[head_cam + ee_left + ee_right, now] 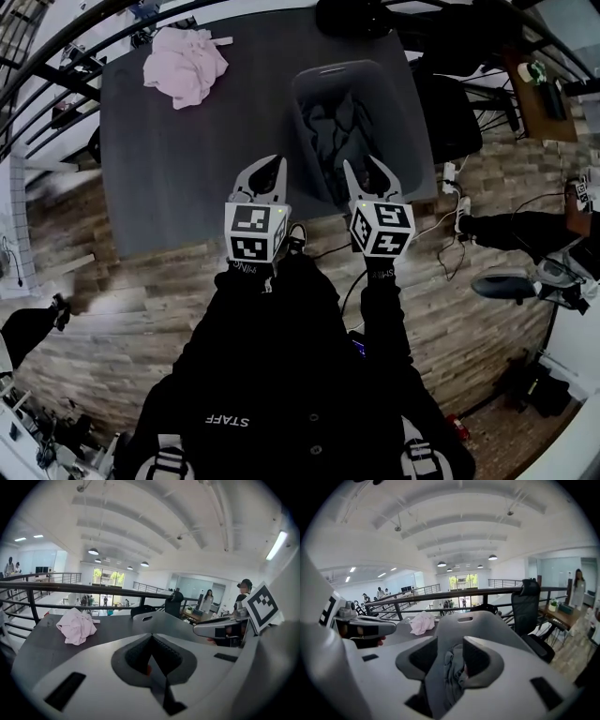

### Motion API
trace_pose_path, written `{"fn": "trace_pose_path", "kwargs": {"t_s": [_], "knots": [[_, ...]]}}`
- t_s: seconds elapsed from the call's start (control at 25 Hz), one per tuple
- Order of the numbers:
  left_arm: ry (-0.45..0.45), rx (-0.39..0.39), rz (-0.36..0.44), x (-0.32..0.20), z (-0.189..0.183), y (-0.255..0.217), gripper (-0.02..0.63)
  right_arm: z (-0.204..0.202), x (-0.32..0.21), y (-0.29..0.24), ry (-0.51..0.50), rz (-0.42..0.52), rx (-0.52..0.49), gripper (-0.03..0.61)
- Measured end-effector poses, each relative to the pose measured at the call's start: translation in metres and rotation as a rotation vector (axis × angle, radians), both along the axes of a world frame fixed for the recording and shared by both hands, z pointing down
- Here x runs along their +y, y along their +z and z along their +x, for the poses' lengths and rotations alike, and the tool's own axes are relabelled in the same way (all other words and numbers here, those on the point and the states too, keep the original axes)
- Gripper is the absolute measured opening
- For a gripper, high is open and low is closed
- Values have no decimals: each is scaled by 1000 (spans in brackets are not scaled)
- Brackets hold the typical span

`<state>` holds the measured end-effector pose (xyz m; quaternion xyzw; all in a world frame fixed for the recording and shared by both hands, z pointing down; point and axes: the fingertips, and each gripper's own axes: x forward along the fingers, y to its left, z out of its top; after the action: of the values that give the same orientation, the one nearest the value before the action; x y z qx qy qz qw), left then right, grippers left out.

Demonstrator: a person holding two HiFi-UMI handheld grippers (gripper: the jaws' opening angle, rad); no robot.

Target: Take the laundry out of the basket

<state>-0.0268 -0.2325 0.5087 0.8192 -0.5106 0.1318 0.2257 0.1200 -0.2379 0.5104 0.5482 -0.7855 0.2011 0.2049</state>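
Note:
A grey plastic basket (pixel 317 82) stands on the right part of the dark table (pixel 169 169), with dark grey laundry (pixel 342 131) crumpled inside. A pink garment (pixel 185 64) lies on the table's far left. My right gripper (pixel 367 173) hovers at the basket's near rim, open; in the right gripper view the right gripper (pixel 450 656) frames the grey laundry (pixel 453 670) and the basket (pixel 464 625) without pressing on either. My left gripper (pixel 272 167) is over the table just left of the basket. It is shut and holds nothing; the left gripper (pixel 151 639) points toward the pink garment (pixel 76 626).
A black office chair (pixel 459 117) stands right of the table. A metal railing (pixel 70 588) runs behind and to the left of the table. Cables and a power strip (pixel 454 187) lie on the wooden floor at the right. People stand far off in the hall.

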Motion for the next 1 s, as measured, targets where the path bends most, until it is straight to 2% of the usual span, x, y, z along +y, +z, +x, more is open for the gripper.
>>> {"fn": "trace_pose_path", "kwargs": {"t_s": [0.36,0.68,1.0], "knots": [[-1,-9,-109,-30,11,45,2,5,-41,52,-45,-154,1,268],[-12,-22,-188,-58,13,77,2,4,-68,98,-103,-286,7,318],[-34,-32,-295,-78,13,105,2,12,-81,157,-81,-451,9,386]]}}
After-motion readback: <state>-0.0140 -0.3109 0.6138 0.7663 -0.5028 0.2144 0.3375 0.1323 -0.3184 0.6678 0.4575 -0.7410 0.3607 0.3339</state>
